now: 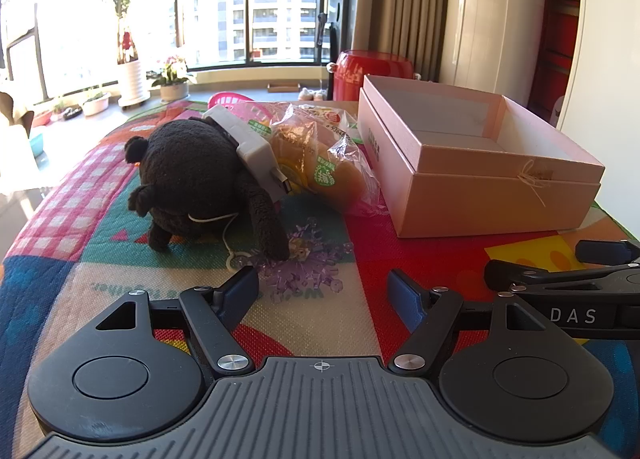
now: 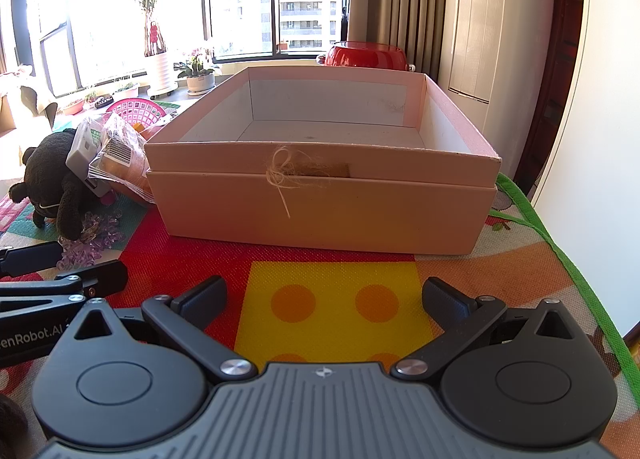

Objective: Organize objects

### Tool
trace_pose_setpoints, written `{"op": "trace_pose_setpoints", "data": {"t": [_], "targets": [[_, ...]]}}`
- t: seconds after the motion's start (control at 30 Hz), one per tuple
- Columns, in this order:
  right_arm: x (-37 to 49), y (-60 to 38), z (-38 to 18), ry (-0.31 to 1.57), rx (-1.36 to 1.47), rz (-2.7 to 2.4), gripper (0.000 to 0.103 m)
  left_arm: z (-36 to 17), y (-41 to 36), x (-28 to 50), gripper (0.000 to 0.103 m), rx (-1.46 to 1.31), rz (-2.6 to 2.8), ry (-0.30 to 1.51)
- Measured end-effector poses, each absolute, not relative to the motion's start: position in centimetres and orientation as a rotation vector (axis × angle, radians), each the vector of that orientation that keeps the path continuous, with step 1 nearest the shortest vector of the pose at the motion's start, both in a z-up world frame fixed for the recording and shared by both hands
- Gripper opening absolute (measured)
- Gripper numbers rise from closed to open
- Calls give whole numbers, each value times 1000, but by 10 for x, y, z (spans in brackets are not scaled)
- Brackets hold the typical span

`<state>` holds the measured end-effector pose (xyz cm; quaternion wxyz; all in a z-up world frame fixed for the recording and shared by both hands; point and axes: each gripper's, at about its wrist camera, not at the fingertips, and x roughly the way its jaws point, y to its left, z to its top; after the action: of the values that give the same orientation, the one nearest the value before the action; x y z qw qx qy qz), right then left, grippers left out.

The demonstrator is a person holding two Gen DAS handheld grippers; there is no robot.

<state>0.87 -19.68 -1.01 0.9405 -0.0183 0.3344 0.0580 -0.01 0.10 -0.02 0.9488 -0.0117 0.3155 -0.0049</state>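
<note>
A black plush toy (image 1: 192,179) stands on the colourful mat, with a grey adapter (image 1: 248,147) leaning on its back. Behind them lies a bagged bread loaf (image 1: 320,163), and a clear purple crystal ornament (image 1: 304,263) sits by the plush's foot. An empty pink box (image 1: 472,163) stands to the right. My left gripper (image 1: 324,291) is open, just short of the ornament, nothing between its fingers. My right gripper (image 2: 324,299) is open wide over the mat, facing the pink box (image 2: 320,195). The plush (image 2: 52,183) and ornament (image 2: 92,239) show at its left.
A pink basket (image 1: 232,101) sits behind the bread. A red stool (image 1: 372,71) stands beyond the table, with potted plants (image 1: 132,79) by the window. The mat's green edge (image 2: 552,243) marks the table's right side near a white wall.
</note>
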Motion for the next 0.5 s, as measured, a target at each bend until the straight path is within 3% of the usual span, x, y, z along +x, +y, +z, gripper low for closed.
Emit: {"op": "trace_pose_setpoints", "data": {"t": [0.5], "targets": [[6, -196, -8, 681, -38, 118, 103, -1, -1, 1, 77, -23, -11, 642]]}}
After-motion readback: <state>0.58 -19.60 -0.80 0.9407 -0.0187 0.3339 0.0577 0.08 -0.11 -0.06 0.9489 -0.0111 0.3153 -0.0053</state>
